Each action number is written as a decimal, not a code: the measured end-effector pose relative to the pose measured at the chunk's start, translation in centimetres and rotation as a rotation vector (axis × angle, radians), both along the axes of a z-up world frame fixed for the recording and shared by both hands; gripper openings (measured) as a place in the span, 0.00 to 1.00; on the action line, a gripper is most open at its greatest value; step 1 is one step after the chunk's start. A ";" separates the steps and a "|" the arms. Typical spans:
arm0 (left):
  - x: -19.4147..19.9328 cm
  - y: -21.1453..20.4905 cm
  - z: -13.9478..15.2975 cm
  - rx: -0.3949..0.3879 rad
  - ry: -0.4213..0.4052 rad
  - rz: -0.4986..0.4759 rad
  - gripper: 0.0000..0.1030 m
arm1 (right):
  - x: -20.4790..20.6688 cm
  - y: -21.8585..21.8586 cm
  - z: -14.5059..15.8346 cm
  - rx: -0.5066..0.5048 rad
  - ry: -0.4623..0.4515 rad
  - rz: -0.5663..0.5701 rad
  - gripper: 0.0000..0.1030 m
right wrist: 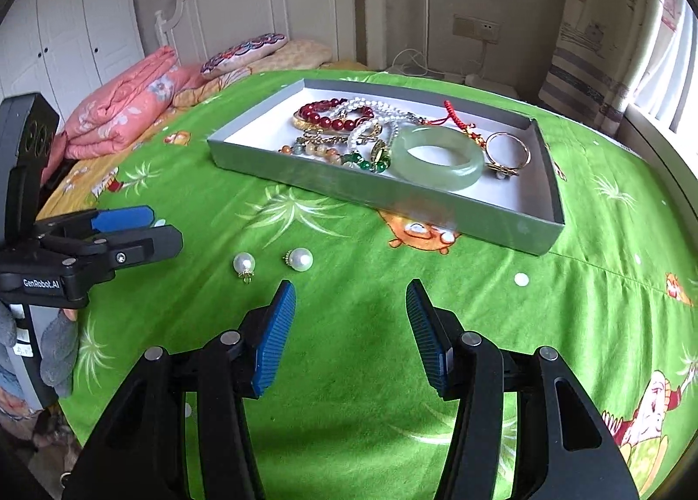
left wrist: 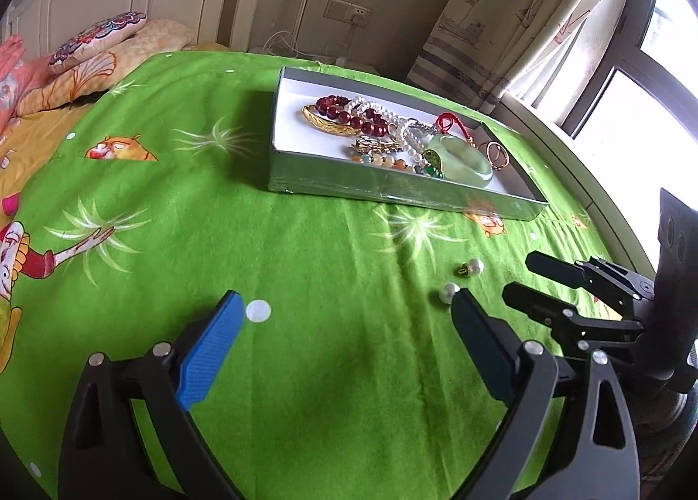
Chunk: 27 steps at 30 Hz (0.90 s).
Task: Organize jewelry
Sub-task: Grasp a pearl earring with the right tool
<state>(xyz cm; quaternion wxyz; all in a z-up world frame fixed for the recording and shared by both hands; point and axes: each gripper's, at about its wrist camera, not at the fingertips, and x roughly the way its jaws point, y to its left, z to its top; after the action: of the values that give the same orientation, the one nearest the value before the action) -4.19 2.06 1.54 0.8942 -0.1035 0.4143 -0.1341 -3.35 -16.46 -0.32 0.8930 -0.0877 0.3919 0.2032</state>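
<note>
- Left gripper [left wrist: 344,325]: fingers spread wide over the green cloth [left wrist: 305,260], nothing between them.
- Right gripper [right wrist: 351,303]: fingers parted about halfway, nothing between the pads; only bare cloth shows in the gap.
- Two pearl earrings lie loose on the cloth, outside the tray [right wrist: 514,227], apart from each other.
- Near pearl [left wrist: 449,291]: in the left wrist view it sits just beyond the tip of the left gripper's right-hand finger [left wrist: 480,347], close beside it; contact cannot be told. It lies outside the gap.
- Far pearl [left wrist: 474,266], with a gold cap: a little further on, toward the tray, clear of both grippers.
- In the right wrist view both pearls lie ahead and left of the right gripper's left-hand finger [right wrist: 275,334], neither between its pads.
- Tray: grey, white-lined, resting on the cloth well beyond both grippers.
- Tray contents: a jade bangle [right wrist: 436,159], red beads [right wrist: 336,116], a white pearl strand [right wrist: 371,125], a gold ring [right wrist: 508,151], a red cord [right wrist: 453,114], and further tangled pieces that cannot be told apart.
- The bangle lies at the near wall; the ring is just beside it.
- A gloved hand [right wrist: 56,343] grips the left gripper's handle.
</note>
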 end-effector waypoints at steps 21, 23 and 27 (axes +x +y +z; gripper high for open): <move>-0.1 -0.5 -0.1 0.000 0.000 -0.023 0.92 | 0.6 2.8 -0.2 -0.056 -0.009 0.161 0.14; -0.2 -0.7 -0.1 0.014 -0.001 -0.032 0.92 | 0.1 1.8 0.2 -0.023 -0.017 0.127 0.14; -0.7 -2.9 0.4 0.119 -0.025 -0.090 0.92 | -0.4 -1.1 0.6 0.066 -0.021 0.024 0.14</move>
<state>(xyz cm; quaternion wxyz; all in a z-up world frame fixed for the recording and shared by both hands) -4.87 -0.85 1.91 0.8970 -0.0294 0.4145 -0.1506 -3.71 -17.52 0.29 0.8969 -0.0652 0.3748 0.2256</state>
